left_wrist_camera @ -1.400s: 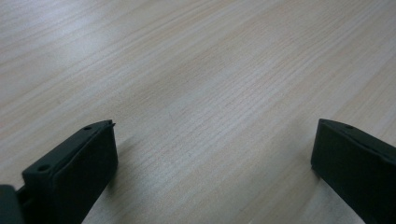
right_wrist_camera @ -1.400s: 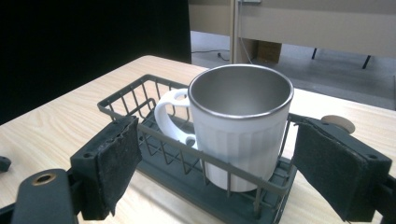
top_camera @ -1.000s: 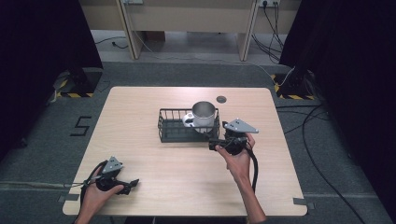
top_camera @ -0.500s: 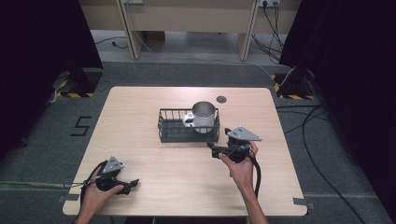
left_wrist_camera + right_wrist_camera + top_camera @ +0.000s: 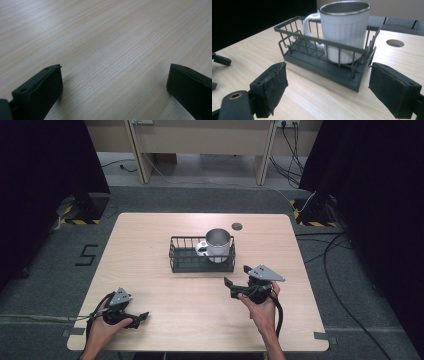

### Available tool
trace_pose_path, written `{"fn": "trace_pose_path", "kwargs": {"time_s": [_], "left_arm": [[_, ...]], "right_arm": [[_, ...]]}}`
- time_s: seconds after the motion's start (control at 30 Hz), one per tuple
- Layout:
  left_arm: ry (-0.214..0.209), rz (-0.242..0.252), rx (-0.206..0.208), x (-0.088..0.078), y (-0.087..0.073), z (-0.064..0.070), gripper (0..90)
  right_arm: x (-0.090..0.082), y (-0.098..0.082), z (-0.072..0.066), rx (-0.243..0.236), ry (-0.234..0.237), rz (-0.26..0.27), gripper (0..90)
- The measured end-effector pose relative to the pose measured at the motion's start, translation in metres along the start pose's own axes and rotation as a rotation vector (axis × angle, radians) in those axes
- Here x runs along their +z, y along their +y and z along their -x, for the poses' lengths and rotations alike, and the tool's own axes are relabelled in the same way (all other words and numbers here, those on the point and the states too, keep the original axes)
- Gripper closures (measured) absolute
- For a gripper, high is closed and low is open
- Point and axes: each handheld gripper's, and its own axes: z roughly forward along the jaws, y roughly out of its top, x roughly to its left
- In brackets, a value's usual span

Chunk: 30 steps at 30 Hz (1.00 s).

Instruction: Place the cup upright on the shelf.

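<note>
Tongs first: the right tongs [image 5: 235, 281] stand wide open and empty, held above the tabletop [image 5: 150, 235] just short of the wire basket [image 5: 186, 262] and aimed at it. In the right gripper view their padded jaws frame the basket's near right corner, with bare wood between pads and wire. The left tongs [image 5: 141, 317] are also spread apart and empty, resting low near the front left corner, well apart from the basket.

Inside the basket, at its right end, a white mug [image 5: 344, 30] with a metal rim stands upright, its handle [image 5: 310, 25] pointing toward the basket's open left half. It looks rigid and smooth, likely steel-lined and moderately light, so it should not crush but may slip between pads if pinched on the round wall. The rim or wall near the top seems the surest hold, since the wires screen the lower body; the handle is partly boxed in by wire too. The basket itself looks stiff and light, and could slide or lift with the mug if a jaw catches it.

Room is generous: bare wood surrounds the basket on every side. A round cable hole [image 5: 237, 225] sits behind it, near the far edge.
</note>
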Motion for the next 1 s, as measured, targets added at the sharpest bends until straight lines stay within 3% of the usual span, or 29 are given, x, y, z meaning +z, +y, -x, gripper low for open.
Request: {"fn": "trace_pose_path", "kwargs": {"time_s": [1.0], "left_arm": [[0.001, 0.001, 0.000, 0.000, 0.000, 0.000, 0.0]], "right_arm": [[-0.013, -0.048, -0.001, -0.005, 0.002, -0.081, 15.3]]}}
